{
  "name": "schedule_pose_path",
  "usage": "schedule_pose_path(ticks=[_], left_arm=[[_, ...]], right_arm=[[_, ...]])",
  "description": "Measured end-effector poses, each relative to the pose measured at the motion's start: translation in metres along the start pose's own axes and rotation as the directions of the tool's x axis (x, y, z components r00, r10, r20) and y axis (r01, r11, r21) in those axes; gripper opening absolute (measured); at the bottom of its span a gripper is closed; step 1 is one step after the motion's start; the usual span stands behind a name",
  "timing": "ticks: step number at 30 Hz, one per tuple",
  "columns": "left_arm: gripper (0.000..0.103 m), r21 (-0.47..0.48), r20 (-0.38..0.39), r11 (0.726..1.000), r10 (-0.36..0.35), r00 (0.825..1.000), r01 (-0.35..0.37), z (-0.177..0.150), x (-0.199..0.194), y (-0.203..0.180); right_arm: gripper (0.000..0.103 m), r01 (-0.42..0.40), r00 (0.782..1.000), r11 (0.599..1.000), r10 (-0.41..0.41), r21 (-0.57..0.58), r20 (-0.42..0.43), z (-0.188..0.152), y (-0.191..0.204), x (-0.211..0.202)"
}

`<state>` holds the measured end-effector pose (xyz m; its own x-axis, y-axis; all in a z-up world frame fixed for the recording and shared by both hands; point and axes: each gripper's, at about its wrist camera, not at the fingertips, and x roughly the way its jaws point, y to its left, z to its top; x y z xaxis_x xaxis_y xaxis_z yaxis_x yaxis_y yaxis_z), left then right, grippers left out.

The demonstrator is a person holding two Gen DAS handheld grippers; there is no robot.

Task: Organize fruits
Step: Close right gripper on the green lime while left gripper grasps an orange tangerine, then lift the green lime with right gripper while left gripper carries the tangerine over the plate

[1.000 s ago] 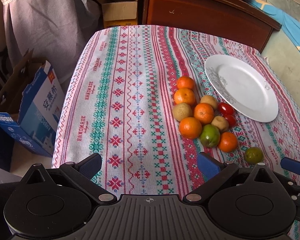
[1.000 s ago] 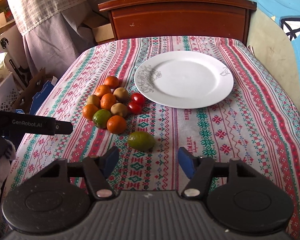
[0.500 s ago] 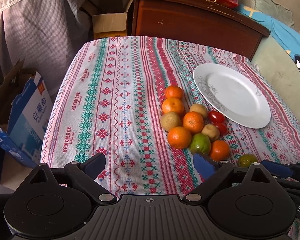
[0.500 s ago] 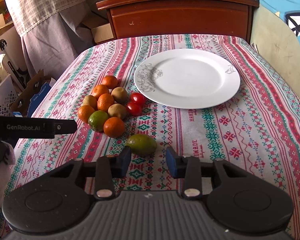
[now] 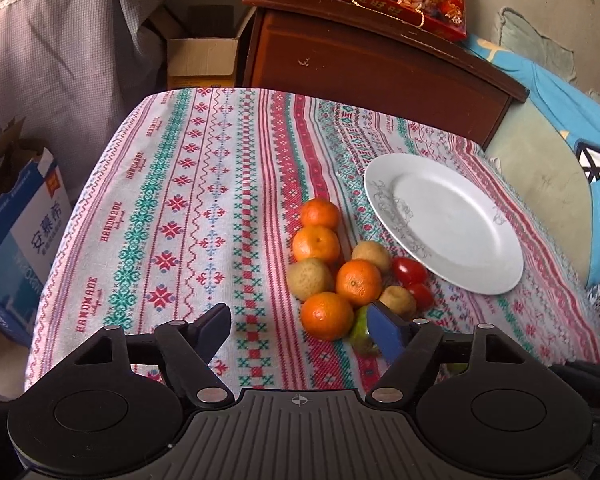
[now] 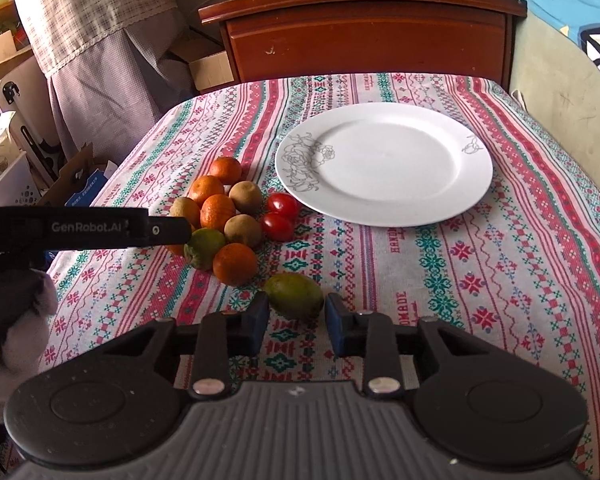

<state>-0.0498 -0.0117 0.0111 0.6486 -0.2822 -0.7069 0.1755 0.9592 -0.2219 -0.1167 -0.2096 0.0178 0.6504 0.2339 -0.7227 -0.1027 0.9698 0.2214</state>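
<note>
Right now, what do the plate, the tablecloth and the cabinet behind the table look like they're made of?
Plate: probably glazed ceramic, glossy white with a grey flower print.
Tablecloth: woven fabric, matte, with stitched-looking red and green bands.
Cabinet: reddish-brown wood or veneer, slightly shiny, with scuffs.

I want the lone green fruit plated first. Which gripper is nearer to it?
Right. The right gripper has its fingers either side of the lone green fruit, not visibly clamped. The left gripper hangs open over the fruit cluster, farther away.
</note>
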Motion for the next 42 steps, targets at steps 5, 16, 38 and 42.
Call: schedule_pose_path(ticks=[5, 16, 38, 42], left_arm=[[0.061, -0.039, 0.0, 0.998, -0.056, 0.998, 0.056, 0.001, 0.003, 0.003], [0.041, -0.06, 0.002, 0.996, -0.066, 0.998, 0.066, 0.005, 0.0, 0.009], [0.026, -0.053, -0.009, 0.991, -0.124, 0.992, 0.123, -0.001, 0.003, 0.001], [0.026, -0.022, 0.015, 0.996, -0.083, 0.996, 0.083, -0.001, -0.003, -0.004]], right_arm=[[0.032, -0.001, 1.0, 1.0, 0.001, 0.004, -0.004, 0.0, -0.001, 0.002], [0.031, -0.01, 1.0, 1.0, 0.01, 0.008, -0.005, 0.001, -0.002, 0.004], [0.027, -0.01, 1.0, 1.0, 0.01, 0.014, -0.006, 0.002, -0.003, 0.007], [0.027, -0.008, 1.0, 1.0, 0.008, 0.017, -0.005, 0.003, -0.003, 0.006]])
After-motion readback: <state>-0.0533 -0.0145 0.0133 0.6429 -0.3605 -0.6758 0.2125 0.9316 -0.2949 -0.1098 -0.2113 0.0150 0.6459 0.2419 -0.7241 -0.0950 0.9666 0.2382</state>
